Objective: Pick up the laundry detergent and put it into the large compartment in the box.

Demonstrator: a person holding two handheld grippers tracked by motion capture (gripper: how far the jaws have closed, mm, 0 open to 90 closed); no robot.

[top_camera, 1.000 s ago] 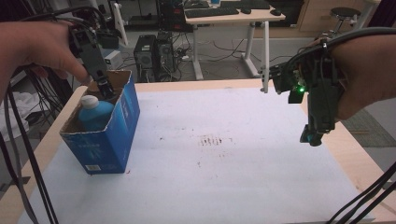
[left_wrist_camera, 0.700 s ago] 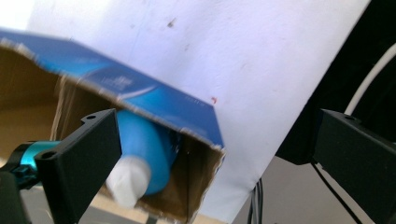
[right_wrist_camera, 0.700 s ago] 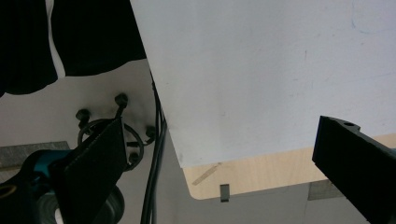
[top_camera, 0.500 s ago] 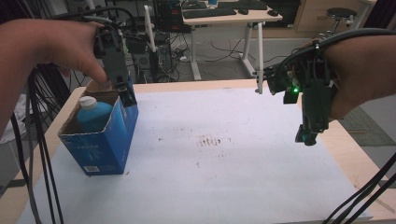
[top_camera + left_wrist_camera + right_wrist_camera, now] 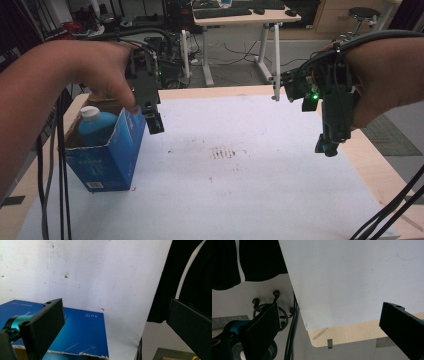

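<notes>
Blue cardboard box [image 5: 107,152] holding the upright blue plastic bottle [image 5: 95,126] — left tongs [image 5: 154,123] hang released just beside its rim, right tongs [image 5: 327,146] released, well apart.

A blue cardboard box [image 5: 107,150] is standing upright with its top open at the left of the high view, on the white sheet. A blue bottle [image 5: 96,127] with a white cap is sitting upright inside it. In the left gripper view the box's blue side [image 5: 82,335] is showing at the lower left.
</notes>
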